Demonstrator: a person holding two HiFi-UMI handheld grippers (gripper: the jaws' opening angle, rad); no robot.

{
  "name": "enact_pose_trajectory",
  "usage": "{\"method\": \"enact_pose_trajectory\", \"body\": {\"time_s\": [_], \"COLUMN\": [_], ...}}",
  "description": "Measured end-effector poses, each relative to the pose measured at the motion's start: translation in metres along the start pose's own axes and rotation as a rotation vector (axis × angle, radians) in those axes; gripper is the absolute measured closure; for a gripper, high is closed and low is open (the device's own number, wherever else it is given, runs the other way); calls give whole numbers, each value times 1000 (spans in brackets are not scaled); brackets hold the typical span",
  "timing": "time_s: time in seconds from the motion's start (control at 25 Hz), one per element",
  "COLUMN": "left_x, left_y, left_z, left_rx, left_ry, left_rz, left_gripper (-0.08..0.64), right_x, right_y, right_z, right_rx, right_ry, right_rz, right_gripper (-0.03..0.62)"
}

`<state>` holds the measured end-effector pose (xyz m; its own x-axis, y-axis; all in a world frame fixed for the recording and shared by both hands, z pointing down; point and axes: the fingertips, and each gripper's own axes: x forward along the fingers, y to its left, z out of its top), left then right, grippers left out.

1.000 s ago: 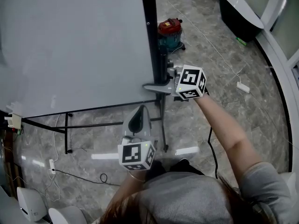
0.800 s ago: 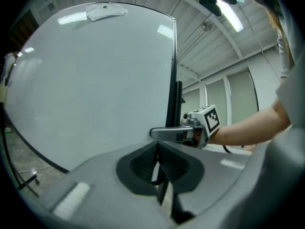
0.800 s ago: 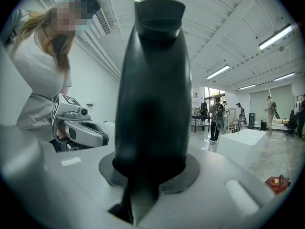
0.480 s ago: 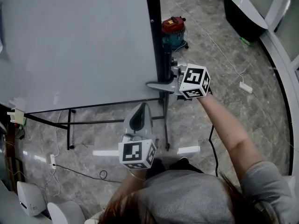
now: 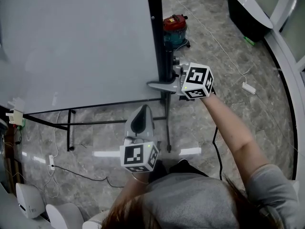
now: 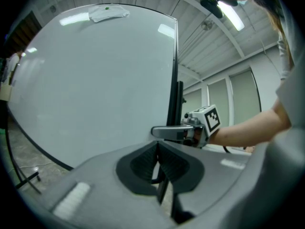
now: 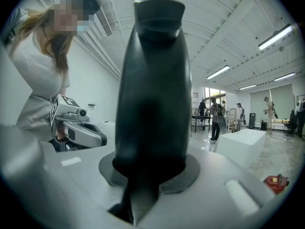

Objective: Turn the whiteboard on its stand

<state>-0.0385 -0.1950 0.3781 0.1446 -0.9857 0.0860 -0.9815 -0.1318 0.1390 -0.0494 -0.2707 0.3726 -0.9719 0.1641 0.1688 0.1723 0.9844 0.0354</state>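
The large whiteboard (image 5: 81, 42) fills the upper left of the head view, with a black frame (image 5: 155, 32) down its right edge. My right gripper (image 5: 161, 86) is shut on that frame near the board's lower right corner. In the right gripper view the black frame (image 7: 152, 80) stands between the jaws of my right gripper (image 7: 150, 173). My left gripper (image 5: 142, 110) hangs just below the board's bottom edge, pointing at it, jaws shut on nothing. From the left gripper view, the left gripper (image 6: 157, 144) faces the whiteboard (image 6: 95, 80) and the right gripper (image 6: 164, 132).
The stand's black legs (image 5: 69, 132) and cables (image 5: 81, 175) lie on the tiled floor under the board. A red canister vacuum (image 5: 175, 30) sits behind the frame. A black tub (image 5: 245, 11) is at the far right, and a power strip (image 5: 248, 87) lies nearer. People (image 7: 214, 118) stand far off.
Both grippers have slid a little sideways, and the board's right edge has gone along with the right one. The right gripper's hold on the frame is unchanged.
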Motion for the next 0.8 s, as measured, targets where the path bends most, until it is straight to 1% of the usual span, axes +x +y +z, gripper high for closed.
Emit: {"method": "enact_pose_trajectory", "body": {"time_s": [0.16, 0.4, 0.6, 0.8], "left_x": [-1, -6, -7, -12], "left_y": [-5, 0, -21, -30], "left_z": [0, 3, -1, -1], "left_rx": [-5, -11, -1, -7], "left_ry": [0, -6, -11, -9], "left_rz": [14, 49, 51, 62], "left_gripper": [569, 569, 569, 569], "right_x": [-7, -8, -21, -28], "right_y": [3, 4, 11, 16], "right_z": [0, 3, -2, 0], "right_rx": [0, 1, -1, -1], "right_ry": [3, 6, 7, 9], "right_rz": [6, 10, 11, 14], "right_gripper": [492, 492, 492, 492]}}
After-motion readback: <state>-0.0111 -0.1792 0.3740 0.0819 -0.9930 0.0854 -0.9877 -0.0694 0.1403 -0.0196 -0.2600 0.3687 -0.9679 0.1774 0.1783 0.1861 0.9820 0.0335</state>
